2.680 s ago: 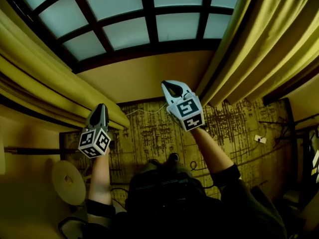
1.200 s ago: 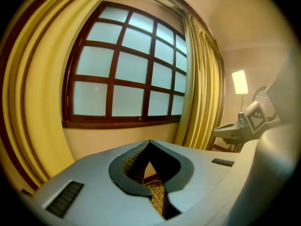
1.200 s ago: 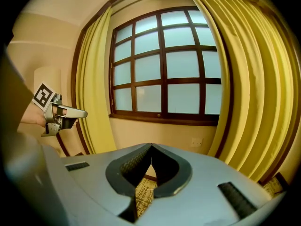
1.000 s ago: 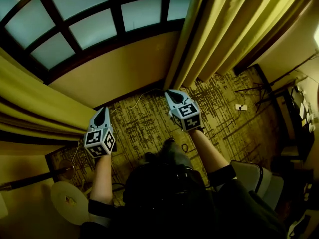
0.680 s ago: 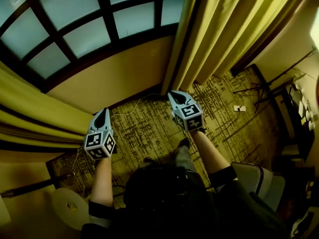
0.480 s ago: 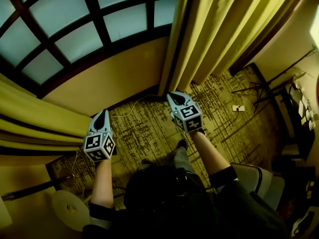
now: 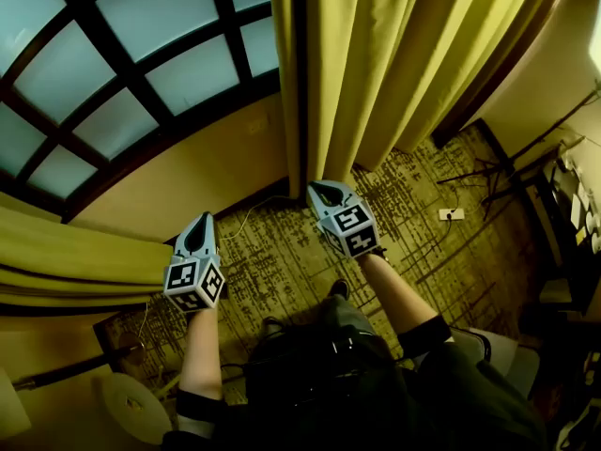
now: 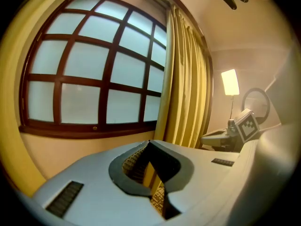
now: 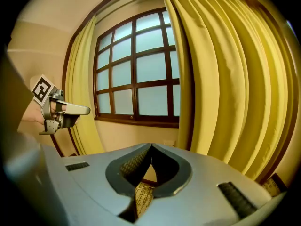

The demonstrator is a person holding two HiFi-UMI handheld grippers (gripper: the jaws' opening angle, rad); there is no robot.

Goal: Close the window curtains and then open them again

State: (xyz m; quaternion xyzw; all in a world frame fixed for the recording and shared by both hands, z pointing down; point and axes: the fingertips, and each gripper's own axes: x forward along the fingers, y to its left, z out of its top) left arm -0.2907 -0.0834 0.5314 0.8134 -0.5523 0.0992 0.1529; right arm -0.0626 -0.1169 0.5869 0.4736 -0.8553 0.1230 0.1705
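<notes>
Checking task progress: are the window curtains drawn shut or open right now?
Open: the window panes show bare between the left curtain and right curtain, both gathered aside.

Two yellow curtains hang in long vertical folds beside a dark-framed, grid-paned window [image 7: 141, 54]. The right curtain [image 7: 404, 64] fills the upper right of the head view, its inner edge overlapping the window's right side. The left curtain [image 7: 75, 261] is bunched at the left edge, leaving most panes uncovered.

Dark sleeves [image 7: 424, 334]; grey left hand-held gripper [image 7: 201, 222] and right hand-held gripper [image 7: 322, 194] bear black-and-white cubes [image 7: 349, 230].
</notes>
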